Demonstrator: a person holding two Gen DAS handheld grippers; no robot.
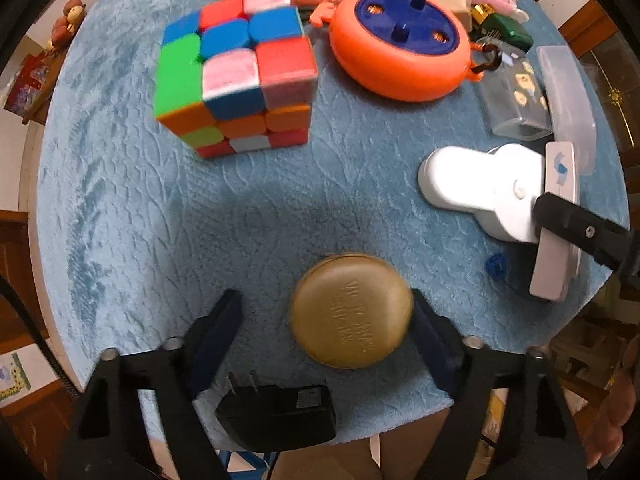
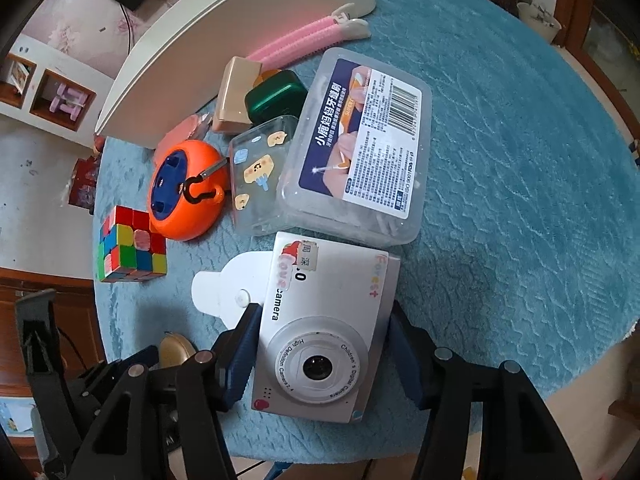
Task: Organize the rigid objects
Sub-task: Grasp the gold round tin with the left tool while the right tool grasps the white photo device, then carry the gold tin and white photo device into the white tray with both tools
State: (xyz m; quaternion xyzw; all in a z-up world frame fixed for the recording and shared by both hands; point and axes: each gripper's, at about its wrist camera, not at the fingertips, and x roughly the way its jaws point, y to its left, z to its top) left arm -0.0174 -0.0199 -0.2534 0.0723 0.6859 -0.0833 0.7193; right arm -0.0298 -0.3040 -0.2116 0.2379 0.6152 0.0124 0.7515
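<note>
We see the gold round tin (image 1: 351, 311) lying flat on the blue textured cloth (image 1: 160, 220), between the fingers of the left gripper (image 1: 326, 330). It sits off-centre in the gap: its right edge is touching or almost touching the right finger, while a clear strip of cloth separates it from the left finger (image 1: 218, 332). So these tongs are spread wide and hold nothing. Just in front of the tin, at the near edge of the cloth, lies a black plug adapter (image 1: 280, 416).

On the other side, the right gripper (image 2: 324, 354) straddles a white children's digital camera (image 2: 324, 332), which lies lens-up on the cloth. Both blue finger pads (image 2: 240, 354) sit against the camera's short sides; we cannot tell whether they are squeezing it or merely touching. The camera partly covers a flat white device (image 2: 224, 288) beneath its left end.

Further out, a clear floss-pick box (image 2: 360, 148) lies just beyond the camera, with a small clear sticker-covered case (image 2: 260, 172) beside it. An orange round reel (image 1: 400, 44) and a Rubik's cube (image 1: 236, 72) stand apart on the far side, and a green box (image 2: 276, 96), a beige box (image 2: 234, 94) and a pink clip (image 2: 304, 40) cluster by the white tray (image 2: 224, 32).
</note>
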